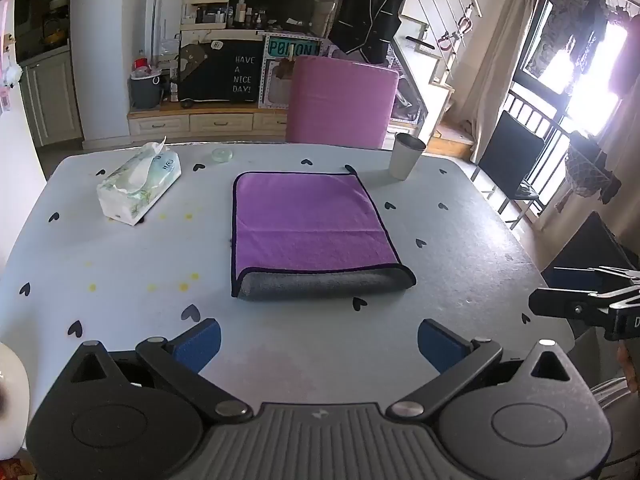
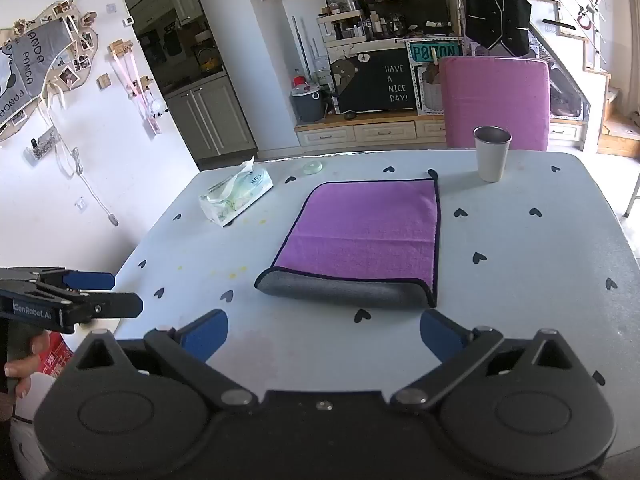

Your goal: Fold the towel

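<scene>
A purple towel (image 1: 308, 220) with a dark hem lies folded flat on the pale blue table (image 1: 120, 264); its grey underside shows along the rolled near edge. It also shows in the right wrist view (image 2: 364, 228). My left gripper (image 1: 319, 346) is open and empty, a little short of the towel's near edge. My right gripper (image 2: 324, 338) is open and empty, just short of the near edge too. The right gripper shows at the right edge of the left wrist view (image 1: 588, 300). The left gripper shows at the left of the right wrist view (image 2: 100, 292).
A tissue pack (image 1: 138, 184) lies at the far left of the table. A metal cup (image 1: 406, 156) stands at the far right, near the towel's corner. A small glass dish (image 1: 222, 155) sits at the far edge. A pink chair (image 1: 340, 100) stands behind the table.
</scene>
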The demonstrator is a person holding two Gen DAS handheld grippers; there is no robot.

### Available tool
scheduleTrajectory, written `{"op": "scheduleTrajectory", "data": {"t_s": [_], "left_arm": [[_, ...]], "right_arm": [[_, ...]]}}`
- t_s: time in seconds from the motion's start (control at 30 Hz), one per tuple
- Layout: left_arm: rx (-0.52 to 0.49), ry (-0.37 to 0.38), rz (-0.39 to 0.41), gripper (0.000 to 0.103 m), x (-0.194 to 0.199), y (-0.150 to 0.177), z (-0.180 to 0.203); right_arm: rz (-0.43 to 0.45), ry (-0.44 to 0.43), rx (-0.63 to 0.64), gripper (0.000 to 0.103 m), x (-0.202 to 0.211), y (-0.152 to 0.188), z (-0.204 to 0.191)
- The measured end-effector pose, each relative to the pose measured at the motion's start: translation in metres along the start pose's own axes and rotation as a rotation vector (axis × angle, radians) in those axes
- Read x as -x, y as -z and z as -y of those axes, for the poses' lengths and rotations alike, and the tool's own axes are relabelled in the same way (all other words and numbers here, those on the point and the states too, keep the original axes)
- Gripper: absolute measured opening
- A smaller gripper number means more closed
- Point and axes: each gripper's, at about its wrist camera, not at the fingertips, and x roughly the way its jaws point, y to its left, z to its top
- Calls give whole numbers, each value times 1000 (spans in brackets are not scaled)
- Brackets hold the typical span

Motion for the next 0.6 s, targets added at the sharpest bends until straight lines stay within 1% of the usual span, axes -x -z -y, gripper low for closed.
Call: {"op": "scheduleTrajectory", "data": {"t_s": [0.6], "left_arm": [[-2, 0, -4, 103, 0, 0, 0]], "right_arm": [[-2, -1, -1, 102, -1, 0, 0]]}}
